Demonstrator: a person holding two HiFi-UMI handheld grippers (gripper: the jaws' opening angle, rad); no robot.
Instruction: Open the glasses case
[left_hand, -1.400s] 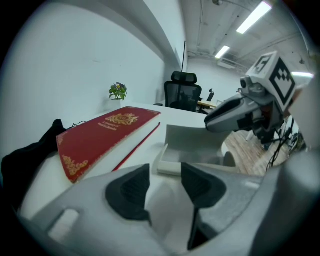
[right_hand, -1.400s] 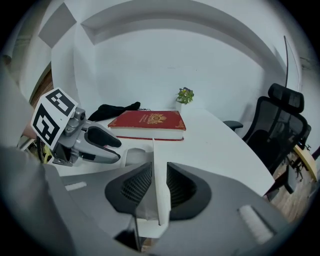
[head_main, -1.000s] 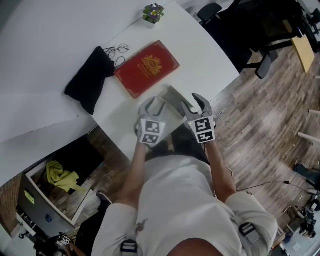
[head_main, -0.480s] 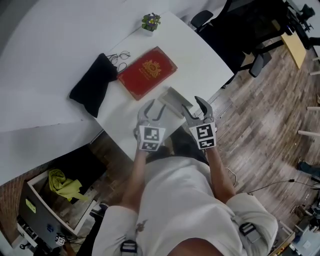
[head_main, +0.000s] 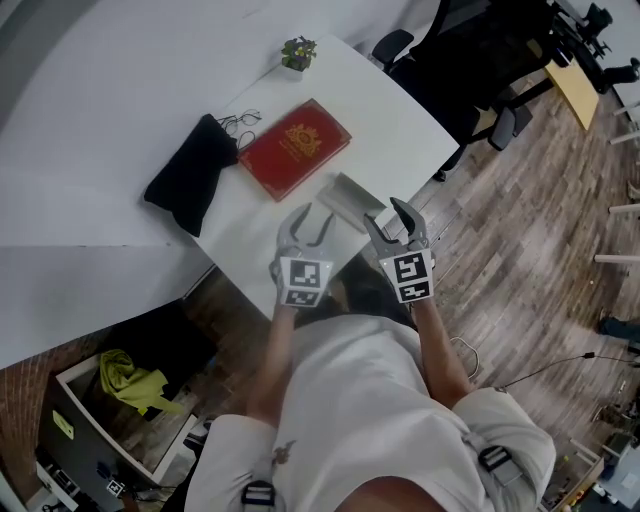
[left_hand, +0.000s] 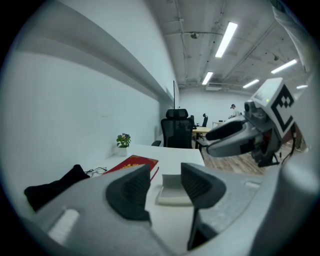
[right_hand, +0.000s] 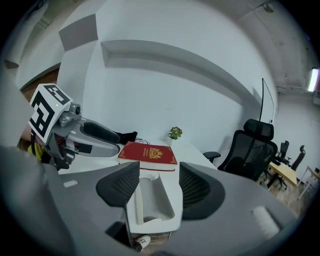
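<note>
The glasses case (head_main: 349, 199) is a pale grey box near the table's front edge. It lies open, and its hollow inside (right_hand: 151, 204) shows in the right gripper view. My left gripper (head_main: 305, 221) hangs above the case's near left side, open, with nothing between its pads (left_hand: 165, 181). My right gripper (head_main: 391, 216) is at the case's near right, also open and empty (right_hand: 159, 183). Each gripper sees the other: the right gripper (left_hand: 234, 137) and the left gripper (right_hand: 94, 135). Neither touches the case (left_hand: 171, 190).
A red book (head_main: 295, 148) lies behind the case, with a black pouch (head_main: 190, 171) and a pair of glasses (head_main: 238, 122) to its left. A small potted plant (head_main: 297, 52) stands at the far edge of the white table (head_main: 400, 120). Black office chairs (head_main: 480, 120) stand to the right.
Both grippers have lifted up and back from the case, which stays on the table. The right gripper's jaws stand wider apart than a second ago.
</note>
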